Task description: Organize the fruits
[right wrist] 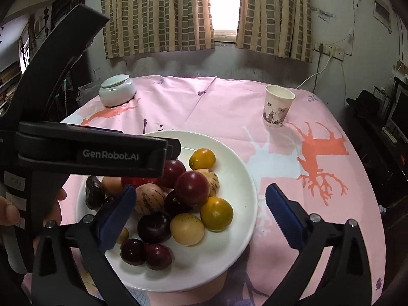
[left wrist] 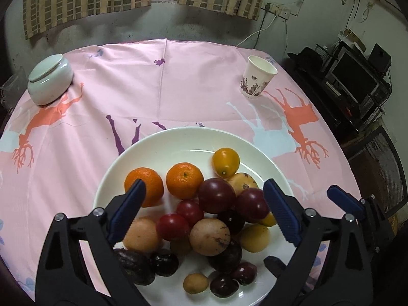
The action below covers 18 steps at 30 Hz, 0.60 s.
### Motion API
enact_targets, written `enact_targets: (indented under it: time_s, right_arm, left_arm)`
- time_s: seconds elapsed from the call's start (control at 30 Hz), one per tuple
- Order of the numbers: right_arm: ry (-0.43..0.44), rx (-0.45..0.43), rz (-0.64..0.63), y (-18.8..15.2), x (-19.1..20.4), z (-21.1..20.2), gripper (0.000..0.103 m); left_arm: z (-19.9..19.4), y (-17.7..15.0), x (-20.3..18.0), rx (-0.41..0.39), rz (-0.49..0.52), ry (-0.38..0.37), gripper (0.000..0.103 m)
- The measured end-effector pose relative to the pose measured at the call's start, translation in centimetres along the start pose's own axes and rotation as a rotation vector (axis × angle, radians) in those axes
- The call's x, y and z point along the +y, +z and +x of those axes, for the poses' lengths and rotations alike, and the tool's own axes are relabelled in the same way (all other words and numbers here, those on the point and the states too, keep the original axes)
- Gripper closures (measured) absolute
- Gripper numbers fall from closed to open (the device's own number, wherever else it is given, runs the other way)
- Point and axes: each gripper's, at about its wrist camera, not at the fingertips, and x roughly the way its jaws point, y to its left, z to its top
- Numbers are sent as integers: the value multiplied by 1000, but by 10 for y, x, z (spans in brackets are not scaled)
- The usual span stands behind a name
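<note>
Broadly: white plate (left wrist: 178, 142) on the pink tablecloth (left wrist: 193, 89), bearing every fruit in view, heaped toward the near side; a lidded jar (left wrist: 49, 80) and a paper cup (left wrist: 257, 76) well apart at the far edge.

Largest on the plate: two mandarins (left wrist: 185, 179) side by side at the back, free of the heap. Probably firm under a loose peel, light, fairly grippy; best taken across the widest part with modest squeeze.

Next, streaked pale round fruits (left wrist: 210, 237) and dark red plums (left wrist: 216, 195) in the middle, touching and partly stacked. Likely smooth, slippery, easily bruised; prone to rolling once a neighbour lifts.

Smaller: yellow citrus (left wrist: 225, 162) alone at the far rim, and dark cherries (right wrist: 132, 251) at the near edge. Probably soft, light; needing a gentle pinch.

Left gripper (left wrist: 204, 211) low over the plate, tilted down, jaws spread wide and holding nothing, straddling the heap. Right gripper (right wrist: 199, 216) just beside it, also angled down, jaws released and bare, over the plate's right half. Part of a hand (right wrist: 10, 211) visible at the left of the right wrist view.
</note>
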Motion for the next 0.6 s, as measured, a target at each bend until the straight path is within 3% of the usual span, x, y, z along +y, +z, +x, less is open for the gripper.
enact_targets:
  time_s: [0.13, 0.3, 0.43, 0.6]
  right_arm:
    - [5, 34, 3, 2, 2, -13, 1]
    - [17, 145, 68, -22, 2, -37, 1]
    - [-24, 159, 89, -59, 12, -71, 1]
    - [-44, 140, 44, -101, 33, -114, 1]
  left_arm:
    - [-19, -6, 5, -18, -13, 32, 2]
    - [-44, -34, 5, -13, 31, 180, 2]
    - [-71, -76, 15, -36, 8, 176, 2]
    - [-114, -140, 12, -81, 24, 233, 2]
